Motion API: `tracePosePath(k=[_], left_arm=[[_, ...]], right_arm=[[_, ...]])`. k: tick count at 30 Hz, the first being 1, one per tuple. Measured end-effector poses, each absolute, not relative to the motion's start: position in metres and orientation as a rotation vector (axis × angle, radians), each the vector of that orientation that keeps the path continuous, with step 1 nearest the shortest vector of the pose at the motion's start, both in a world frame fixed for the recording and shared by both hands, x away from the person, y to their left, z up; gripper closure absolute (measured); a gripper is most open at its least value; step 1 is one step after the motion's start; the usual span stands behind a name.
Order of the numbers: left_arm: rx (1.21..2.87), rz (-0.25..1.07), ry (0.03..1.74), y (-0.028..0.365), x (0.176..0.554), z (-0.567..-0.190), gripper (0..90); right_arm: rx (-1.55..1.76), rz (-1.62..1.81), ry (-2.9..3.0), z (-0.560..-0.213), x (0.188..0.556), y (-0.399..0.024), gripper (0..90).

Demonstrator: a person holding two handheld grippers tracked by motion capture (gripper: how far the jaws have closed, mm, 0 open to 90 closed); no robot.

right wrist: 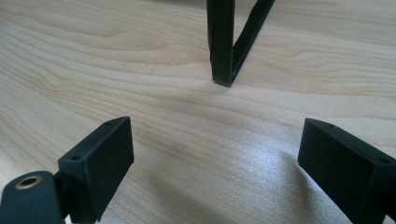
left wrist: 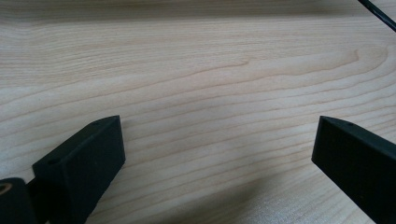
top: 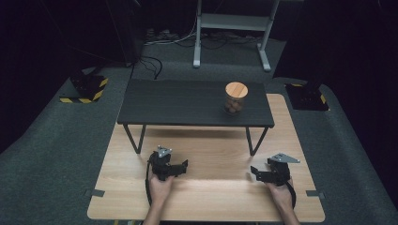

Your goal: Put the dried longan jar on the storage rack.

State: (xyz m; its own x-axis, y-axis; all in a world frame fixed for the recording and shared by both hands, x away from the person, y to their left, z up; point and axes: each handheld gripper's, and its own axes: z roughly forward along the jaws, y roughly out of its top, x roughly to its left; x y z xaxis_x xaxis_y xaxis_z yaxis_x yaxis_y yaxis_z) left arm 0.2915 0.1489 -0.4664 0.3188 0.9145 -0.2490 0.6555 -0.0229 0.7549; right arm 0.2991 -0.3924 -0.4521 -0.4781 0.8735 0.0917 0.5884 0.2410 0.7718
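A clear jar with a round wooden lid and brown balls inside stands on the right part of a low black shelf. My left gripper rests on the light wooden table in front of the shelf, held by a hand. It is open, with bare wood between its jaws. My right gripper sits at the table's right side, open too, with nothing between its jaws. One black shelf leg stands ahead of it.
The shelf stands on thin black V-shaped legs over the back of the table. Grey carpet surrounds the table. A white metal stand and cables lie behind. Yellow-black striped bases sit at both sides.
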Motion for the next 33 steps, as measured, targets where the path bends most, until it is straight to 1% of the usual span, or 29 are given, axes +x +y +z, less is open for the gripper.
tracePosePath(k=[10,33], left_arm=[[1.755,0.395,1.416,0.1479,0.2911,-0.466,2.6],[1.754,0.394,1.416,0.1482,0.2911,-0.4662,2.6]], right_arm=[[1.42,1.131,2.151,-0.4518,0.3024,-0.398,9.1],[1.405,1.128,2.154,-0.453,0.3042,-0.3991,9.0]])
